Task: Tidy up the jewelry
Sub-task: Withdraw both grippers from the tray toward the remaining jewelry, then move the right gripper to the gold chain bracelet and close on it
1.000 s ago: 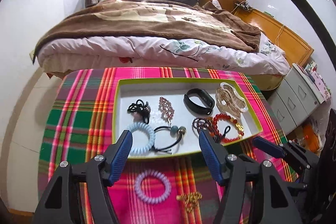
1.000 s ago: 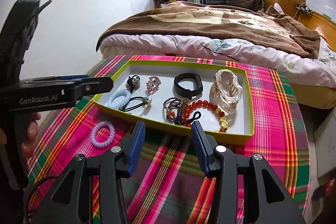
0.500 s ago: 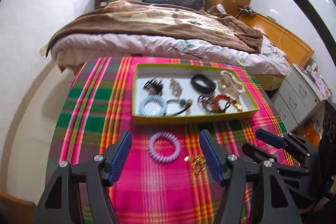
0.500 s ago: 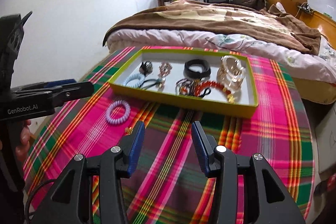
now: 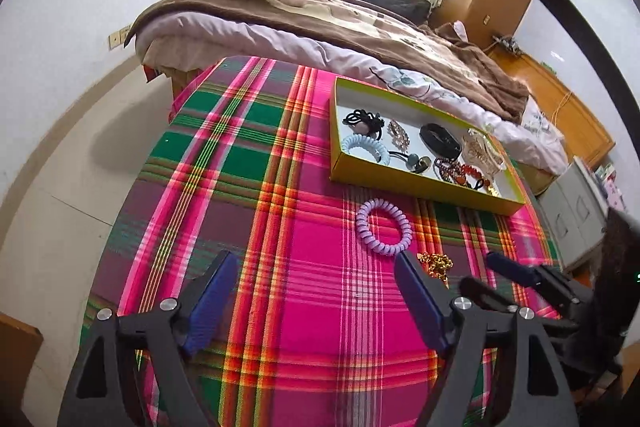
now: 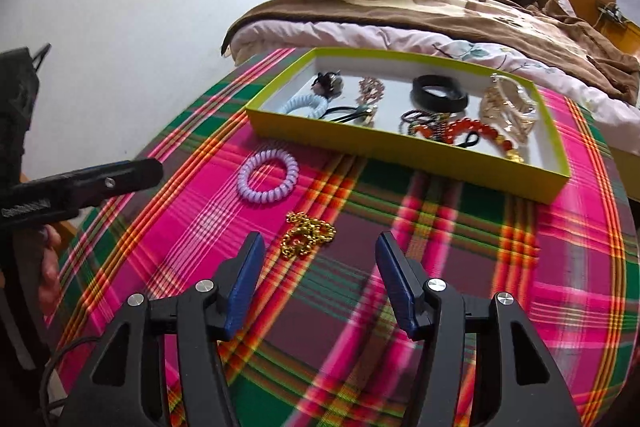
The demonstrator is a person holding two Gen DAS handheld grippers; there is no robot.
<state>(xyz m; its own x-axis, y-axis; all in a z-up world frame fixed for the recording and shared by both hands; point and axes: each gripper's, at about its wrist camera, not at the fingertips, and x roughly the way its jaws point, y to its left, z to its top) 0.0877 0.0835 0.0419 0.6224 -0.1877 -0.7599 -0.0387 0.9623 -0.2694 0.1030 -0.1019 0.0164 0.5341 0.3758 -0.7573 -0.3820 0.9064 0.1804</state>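
Note:
A green-rimmed tray (image 5: 424, 187) (image 6: 400, 151) on the plaid table holds several hair ties, bracelets and a brooch. A lilac spiral hair tie (image 5: 383, 227) (image 6: 268, 181) lies on the cloth in front of the tray. A gold chain (image 5: 436, 263) (image 6: 306, 234) lies just nearer than it. My left gripper (image 5: 316, 301) is open and empty, above bare cloth to the left of both. My right gripper (image 6: 320, 275) is open and empty, just behind the gold chain; it also shows in the left wrist view (image 5: 520, 275).
The plaid tablecloth (image 5: 240, 187) covers a round table. A bed with a brown blanket (image 5: 340, 23) stands right behind the table. Grey drawers (image 5: 576, 211) stand at the right. The left gripper shows at the left edge of the right wrist view (image 6: 88, 183).
Both grippers have pulled back from the tray toward the table's near edge. The left has swung left; the gold chain now lies just ahead of the right. Both stay open.

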